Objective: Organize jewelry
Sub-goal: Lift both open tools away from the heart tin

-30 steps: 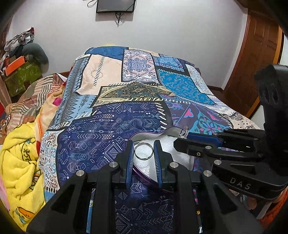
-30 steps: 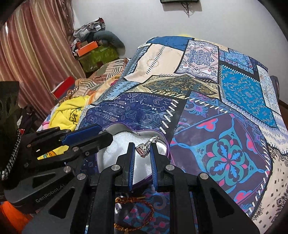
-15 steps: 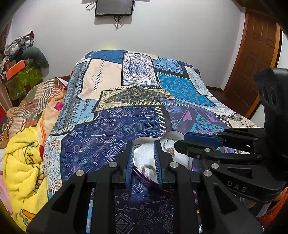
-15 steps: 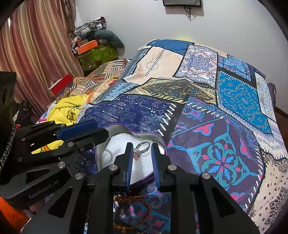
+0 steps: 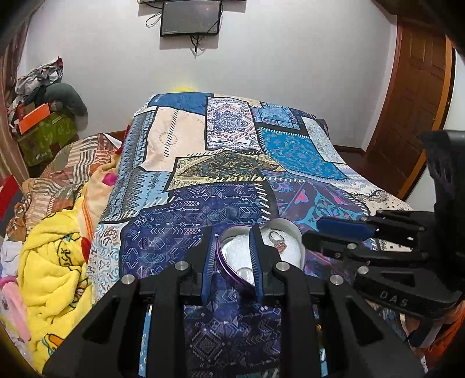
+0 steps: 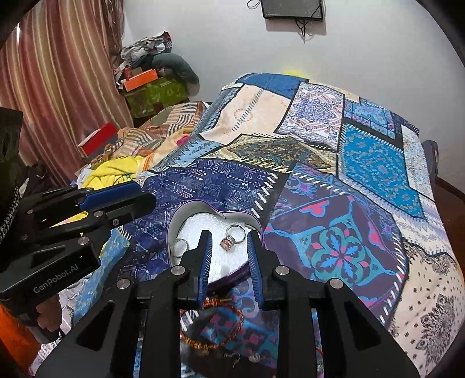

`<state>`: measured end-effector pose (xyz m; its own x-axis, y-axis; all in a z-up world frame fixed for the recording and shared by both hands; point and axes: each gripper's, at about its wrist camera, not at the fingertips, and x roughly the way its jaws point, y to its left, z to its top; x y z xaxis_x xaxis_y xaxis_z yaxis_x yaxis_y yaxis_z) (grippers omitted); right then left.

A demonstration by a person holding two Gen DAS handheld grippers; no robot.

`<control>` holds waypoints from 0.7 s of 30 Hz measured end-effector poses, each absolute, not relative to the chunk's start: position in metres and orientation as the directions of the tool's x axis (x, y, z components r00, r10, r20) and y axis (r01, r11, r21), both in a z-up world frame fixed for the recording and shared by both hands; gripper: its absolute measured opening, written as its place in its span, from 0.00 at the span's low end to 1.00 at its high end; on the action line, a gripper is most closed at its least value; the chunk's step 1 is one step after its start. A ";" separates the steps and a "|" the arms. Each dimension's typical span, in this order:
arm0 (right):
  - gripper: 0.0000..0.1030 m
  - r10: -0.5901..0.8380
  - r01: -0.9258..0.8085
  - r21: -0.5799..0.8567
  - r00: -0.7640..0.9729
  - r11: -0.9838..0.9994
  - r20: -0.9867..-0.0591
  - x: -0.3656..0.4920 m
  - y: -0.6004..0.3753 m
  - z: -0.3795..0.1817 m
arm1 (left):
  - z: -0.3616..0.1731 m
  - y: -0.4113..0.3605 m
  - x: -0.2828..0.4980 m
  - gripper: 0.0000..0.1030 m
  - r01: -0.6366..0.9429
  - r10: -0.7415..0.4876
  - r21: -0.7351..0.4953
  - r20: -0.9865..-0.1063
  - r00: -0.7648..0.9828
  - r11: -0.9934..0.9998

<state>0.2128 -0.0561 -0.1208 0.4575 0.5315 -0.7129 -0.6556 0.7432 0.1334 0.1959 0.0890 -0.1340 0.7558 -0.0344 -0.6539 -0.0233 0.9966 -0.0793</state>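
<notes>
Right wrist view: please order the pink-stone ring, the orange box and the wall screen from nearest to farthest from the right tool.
1. Pink-stone ring: lying in the heart-shaped box, just ahead of the right tool, whose jaws stand open.
2. Orange box: on the pile at the far left, beside the curtain.
3. Wall screen: mounted high on the far wall, beyond the bed.

Heart-shaped purple tin (image 6: 215, 213): stood open-topped on the patchwork bedspread (image 6: 334, 174); access from above unobstructed.
Tin interior: white foam floor partly taken by a silver ring with a pink stone (image 6: 232, 237) and a plain silver ring (image 6: 178, 247) by the left wall; bare foam lay between them.
Left gripper (image 5: 231, 251): jaws parted, straddling the tin's left rim.
Right gripper (image 6: 228, 253): jaws parted above the tin's near edge.
Near side: red-and-gold braided bracelet (image 6: 213, 322) lay just before the tin.
Far side: bedspread lay flat and unoccupied.
</notes>
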 end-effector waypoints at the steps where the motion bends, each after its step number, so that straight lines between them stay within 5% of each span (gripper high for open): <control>1: 0.22 0.528 -0.651 0.130 0.465 0.748 -0.711 0.210 -0.059 -0.118 | -0.133 0.088 0.193 0.22 -0.022 -0.034 -0.077 -0.654 0.755 0.997; 21: 0.22 0.428 -0.533 0.104 0.532 0.840 -0.730 0.165 -0.147 -0.107 | -0.142 0.042 0.144 0.39 0.026 -0.057 -0.054 -0.729 0.682 0.998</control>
<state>0.1648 -0.1472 -0.1065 0.5322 0.4279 -0.7305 -0.5328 0.8398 0.1037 0.1438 0.0422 -0.1424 0.6817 -0.0573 -0.7294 0.0257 0.9982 -0.0544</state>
